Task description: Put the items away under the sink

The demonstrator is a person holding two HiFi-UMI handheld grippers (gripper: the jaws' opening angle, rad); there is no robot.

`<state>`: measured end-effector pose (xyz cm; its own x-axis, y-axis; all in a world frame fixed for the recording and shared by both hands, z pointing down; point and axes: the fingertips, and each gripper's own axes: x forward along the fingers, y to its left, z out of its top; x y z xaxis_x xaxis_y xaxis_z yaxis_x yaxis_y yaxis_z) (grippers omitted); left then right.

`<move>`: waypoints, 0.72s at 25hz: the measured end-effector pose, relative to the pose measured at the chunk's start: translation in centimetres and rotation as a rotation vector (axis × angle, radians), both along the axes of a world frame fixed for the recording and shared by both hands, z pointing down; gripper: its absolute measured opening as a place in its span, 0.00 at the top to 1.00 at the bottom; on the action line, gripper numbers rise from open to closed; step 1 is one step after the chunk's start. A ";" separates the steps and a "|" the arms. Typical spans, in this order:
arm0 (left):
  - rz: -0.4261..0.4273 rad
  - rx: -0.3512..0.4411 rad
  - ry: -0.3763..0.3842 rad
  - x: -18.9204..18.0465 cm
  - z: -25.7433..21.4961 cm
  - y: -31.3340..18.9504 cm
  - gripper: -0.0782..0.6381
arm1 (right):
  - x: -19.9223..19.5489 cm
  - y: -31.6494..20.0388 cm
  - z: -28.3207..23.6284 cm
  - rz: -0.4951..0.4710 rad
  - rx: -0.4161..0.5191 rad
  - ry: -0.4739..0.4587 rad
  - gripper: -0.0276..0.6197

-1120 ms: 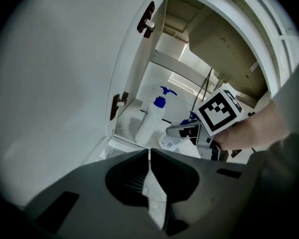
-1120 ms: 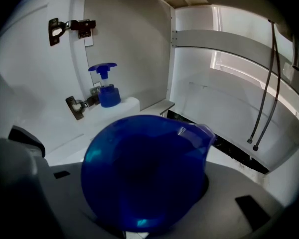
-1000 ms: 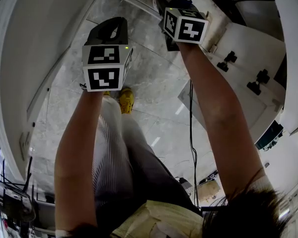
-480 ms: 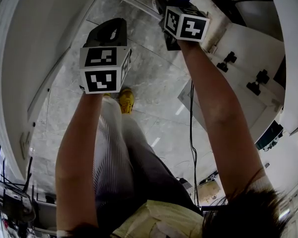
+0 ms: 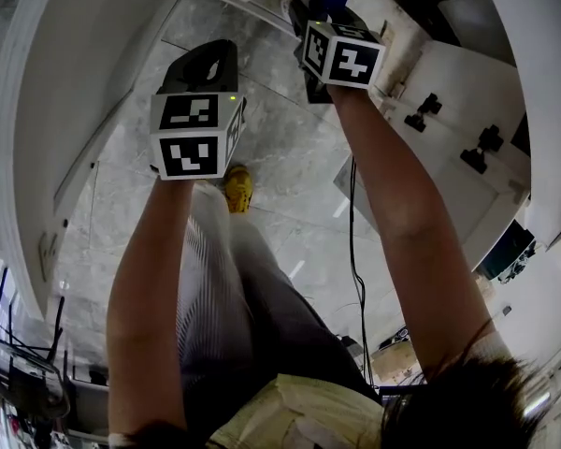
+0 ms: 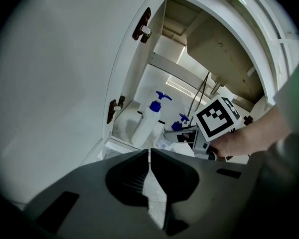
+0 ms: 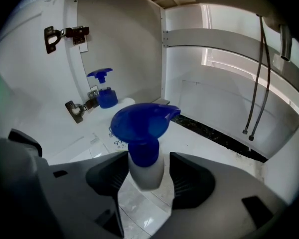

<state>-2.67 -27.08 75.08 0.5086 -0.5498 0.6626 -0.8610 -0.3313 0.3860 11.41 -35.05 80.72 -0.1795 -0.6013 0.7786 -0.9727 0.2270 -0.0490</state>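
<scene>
Inside the white under-sink cabinet [image 7: 204,103], the blue-capped spray bottle [image 7: 142,128] sits between the just-opening jaws of my right gripper [image 7: 148,171]; 1 more bottle [image 7: 106,97] at 10 o'clock. My left gripper [image 6: 149,158] is closed, empty.

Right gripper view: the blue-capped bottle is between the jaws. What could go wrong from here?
The right gripper has just been opening, with the blue-capped bottle between its jaws. One pad sits close to it, so pulling back could tip it. The second bottle stands behind, by the door hinge, and could be knocked too.
</scene>
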 end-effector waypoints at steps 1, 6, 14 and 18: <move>-0.001 0.000 0.000 0.0 -0.1 0.1 0.82 | 0.0 0.3 -0.1 0.007 0.000 -0.001 0.58; 0.000 0.003 -0.005 -0.1 -0.9 0.5 0.82 | 0.0 1.8 -0.7 0.020 -0.015 -0.008 0.58; 0.030 -0.006 -0.002 0.4 -2.8 2.0 0.82 | 0.5 3.7 -2.3 0.050 -0.041 -0.009 0.58; 0.016 -0.006 0.000 0.2 -4.1 2.3 0.82 | 0.6 5.1 -3.2 0.088 -0.058 -0.027 0.58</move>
